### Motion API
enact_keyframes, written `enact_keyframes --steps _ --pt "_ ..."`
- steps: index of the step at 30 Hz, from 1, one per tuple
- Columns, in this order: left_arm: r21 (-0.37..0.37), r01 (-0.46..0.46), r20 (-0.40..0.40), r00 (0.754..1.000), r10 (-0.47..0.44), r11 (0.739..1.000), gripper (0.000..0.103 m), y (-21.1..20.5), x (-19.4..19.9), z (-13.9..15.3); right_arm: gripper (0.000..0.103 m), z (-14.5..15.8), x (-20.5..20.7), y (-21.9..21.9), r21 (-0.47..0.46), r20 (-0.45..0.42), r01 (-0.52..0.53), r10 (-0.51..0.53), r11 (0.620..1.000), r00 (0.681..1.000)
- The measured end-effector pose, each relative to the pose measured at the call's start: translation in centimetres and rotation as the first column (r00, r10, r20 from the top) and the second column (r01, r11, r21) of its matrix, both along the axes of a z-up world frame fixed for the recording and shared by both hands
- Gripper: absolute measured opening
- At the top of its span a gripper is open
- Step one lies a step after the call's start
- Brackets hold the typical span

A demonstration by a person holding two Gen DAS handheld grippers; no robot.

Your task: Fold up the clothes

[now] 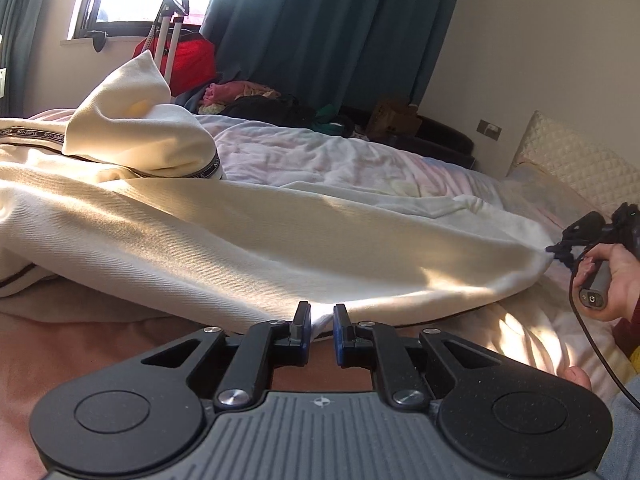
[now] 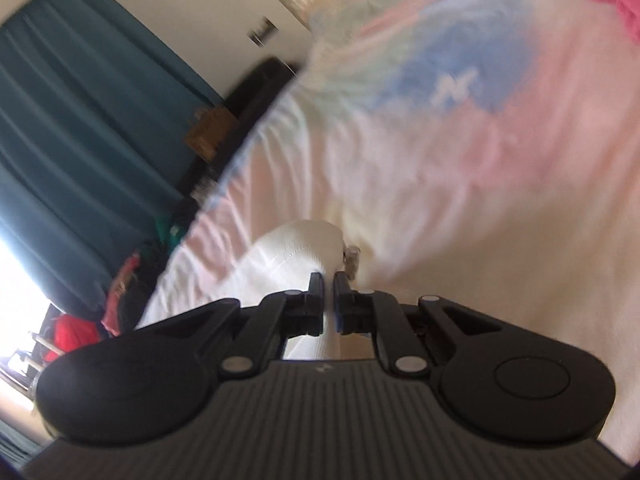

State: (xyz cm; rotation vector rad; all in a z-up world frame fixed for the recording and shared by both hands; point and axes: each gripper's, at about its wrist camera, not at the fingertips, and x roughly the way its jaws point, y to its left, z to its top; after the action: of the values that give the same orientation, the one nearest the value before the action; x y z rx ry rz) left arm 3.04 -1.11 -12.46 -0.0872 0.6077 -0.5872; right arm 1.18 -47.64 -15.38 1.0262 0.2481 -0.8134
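Note:
A cream garment (image 1: 240,236) with dark lettered trim lies stretched across the bed, its far part bunched into a peak at the left. My left gripper (image 1: 322,316) is shut on the garment's near hem. My right gripper (image 2: 329,284) is shut on another edge of the same cream cloth (image 2: 296,252); it also shows in the left wrist view (image 1: 560,250) at the garment's right corner, held in a hand. The cloth hangs taut between the two grippers, lifted slightly off the bed.
The bed has a pastel pink, blue and white sheet (image 1: 340,160) and a quilted cream pillow (image 1: 576,160) at the right. A pile of clothes (image 1: 256,100), a red bag (image 1: 188,64) and teal curtains (image 1: 332,28) stand beyond the bed's far edge.

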Motion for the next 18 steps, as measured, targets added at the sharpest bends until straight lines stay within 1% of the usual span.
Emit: enact_keyframes --steps 2,4,5,6,8,11,12,13,14,15,16,17,18 --pt "-0.001 0.011 -0.004 1.0 -0.011 1.0 0.012 -0.2 -0.1 0.0 0.009 -1.0 -0.5 -0.3 0.081 -0.053 0.018 -0.014 0.997 0.998" --pt "0.009 0.015 -0.003 1.0 -0.015 1.0 0.012 -0.3 -0.3 0.0 0.01 -1.1 -1.0 -0.1 0.096 -0.1 0.046 -0.036 0.994 0.994" --pt "0.014 0.017 -0.003 1.0 -0.017 1.0 0.012 -0.3 -0.4 -0.1 0.01 -0.7 -1.2 0.3 0.081 -0.106 0.05 -0.042 0.995 0.993" --pt "0.019 0.019 -0.002 1.0 -0.019 1.0 0.012 -0.4 -0.5 -0.1 0.01 -0.1 -1.1 0.6 0.046 -0.122 0.053 -0.047 0.998 0.991" --pt "0.013 0.01 -0.006 1.0 -0.009 1.0 0.012 -0.1 -0.6 0.1 0.011 1.7 -0.8 1.7 -0.057 -0.161 0.048 -0.057 0.997 0.985" --pt "-0.031 -0.036 0.001 0.999 0.036 0.999 0.018 1.3 -0.9 1.0 0.011 3.6 0.2 2.7 -0.18 -0.16 -0.002 -0.028 0.984 0.987" --pt "-0.051 -0.059 0.01 0.998 0.059 0.997 0.025 2.0 -1.2 1.4 0.011 4.0 0.5 2.9 -0.208 -0.165 -0.023 -0.012 0.978 0.986" --pt "-0.078 -0.089 0.011 0.996 0.091 0.993 0.036 2.9 -1.6 2.0 0.012 4.3 0.9 3.1 -0.227 -0.172 -0.046 0.007 0.973 0.985" --pt "-0.114 -0.132 0.004 0.991 0.133 0.985 0.042 4.0 -1.9 2.7 0.013 4.4 1.1 3.2 -0.235 -0.179 -0.065 0.023 0.97 0.984" --pt "-0.145 -0.177 -0.005 0.984 0.178 0.974 0.05 5.1 -2.0 3.2 0.014 4.3 1.3 3.1 -0.226 -0.183 -0.081 0.039 0.971 0.982" --pt "-0.174 -0.227 -0.021 0.974 0.227 0.958 0.052 6.4 -1.9 3.5 0.017 4.2 1.5 2.9 -0.205 -0.183 -0.099 0.062 0.974 0.981" --pt "-0.202 -0.278 -0.039 0.96 0.276 0.939 0.052 7.6 -1.7 3.9 0.027 3.9 1.6 2.8 -0.182 -0.181 -0.115 0.082 0.976 0.98" --pt "-0.227 -0.35 -0.085 0.937 0.339 0.909 0.054 9.1 -1.2 3.8 0.035 3.6 1.6 2.6 -0.159 -0.175 -0.12 0.091 0.98 0.98"
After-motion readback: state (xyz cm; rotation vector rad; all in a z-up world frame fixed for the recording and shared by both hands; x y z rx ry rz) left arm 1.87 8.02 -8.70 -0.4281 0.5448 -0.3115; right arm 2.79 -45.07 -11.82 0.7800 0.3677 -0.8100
